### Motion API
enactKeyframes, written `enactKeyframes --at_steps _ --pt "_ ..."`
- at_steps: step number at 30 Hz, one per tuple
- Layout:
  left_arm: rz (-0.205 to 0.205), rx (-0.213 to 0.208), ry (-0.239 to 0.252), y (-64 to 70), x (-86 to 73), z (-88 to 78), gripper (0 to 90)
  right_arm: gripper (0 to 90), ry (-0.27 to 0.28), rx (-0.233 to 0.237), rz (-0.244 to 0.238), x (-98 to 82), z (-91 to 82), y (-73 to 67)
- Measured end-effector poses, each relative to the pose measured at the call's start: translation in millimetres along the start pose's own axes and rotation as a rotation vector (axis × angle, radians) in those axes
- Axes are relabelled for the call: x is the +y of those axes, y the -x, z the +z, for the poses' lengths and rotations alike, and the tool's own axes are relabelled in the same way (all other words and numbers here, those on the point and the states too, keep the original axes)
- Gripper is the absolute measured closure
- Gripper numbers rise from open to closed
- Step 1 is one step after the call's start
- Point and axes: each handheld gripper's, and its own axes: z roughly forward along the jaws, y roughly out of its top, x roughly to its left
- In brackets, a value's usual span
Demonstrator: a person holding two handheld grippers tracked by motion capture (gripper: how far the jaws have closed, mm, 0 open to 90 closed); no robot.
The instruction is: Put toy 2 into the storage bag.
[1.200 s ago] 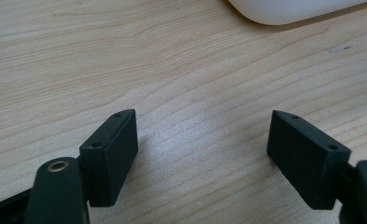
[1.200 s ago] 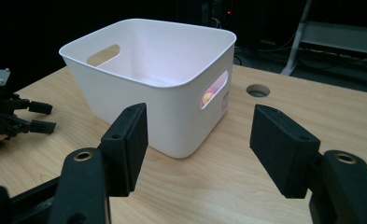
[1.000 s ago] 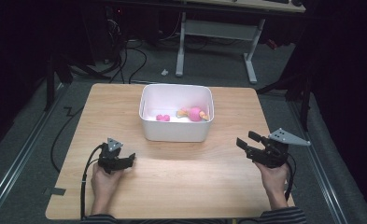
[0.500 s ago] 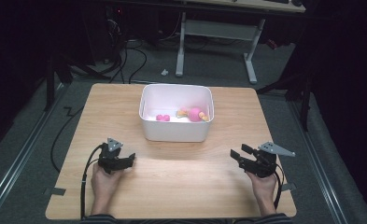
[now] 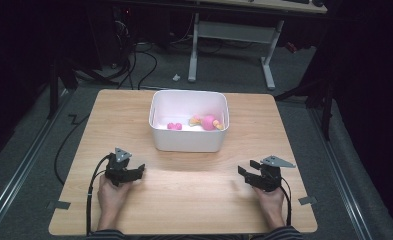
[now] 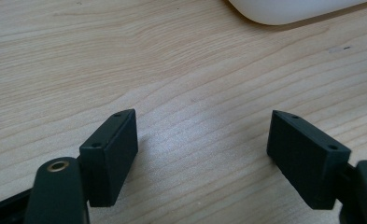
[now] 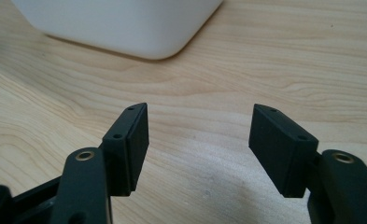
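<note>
Both claws sitting empty on the table [image 5: 194,200], jaws apart; white tub [image 5: 189,122] with pink toys [image 5: 209,121] lying at 1 o'clock from left gripper [image 5: 134,172], 11 o'clock from right gripper [image 5: 245,174], roughly equally near

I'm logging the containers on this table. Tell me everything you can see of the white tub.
The white tub is a rectangular bin with rounded corners and smooth, plastic-looking walls. It has no lid and stands upright on the wooden table, toward the far middle. Inside lie small pink toys and a pink and yellow toy. Nothing else touches it; both grippers are well short of it.
</note>
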Motion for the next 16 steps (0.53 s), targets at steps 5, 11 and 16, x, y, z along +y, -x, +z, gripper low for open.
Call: enactKeyframes --at_steps 5,11,16 --pt "0.000 0.000 0.000 0.0 0.0 0.0 24.8 37.1 -0.039 -0.033 -0.035 -6.0 9.6 -3.1" --pt "0.000 0.000 0.000 0.1 -0.1 -0.1 24.7 34.1 -0.143 -0.113 -0.115 -8.5 21.2 -11.6" --pt "0.000 0.000 0.000 0.1 -0.1 -0.1 24.7 31.6 -0.145 -0.107 -0.117 -8.4 21.6 -12.0"
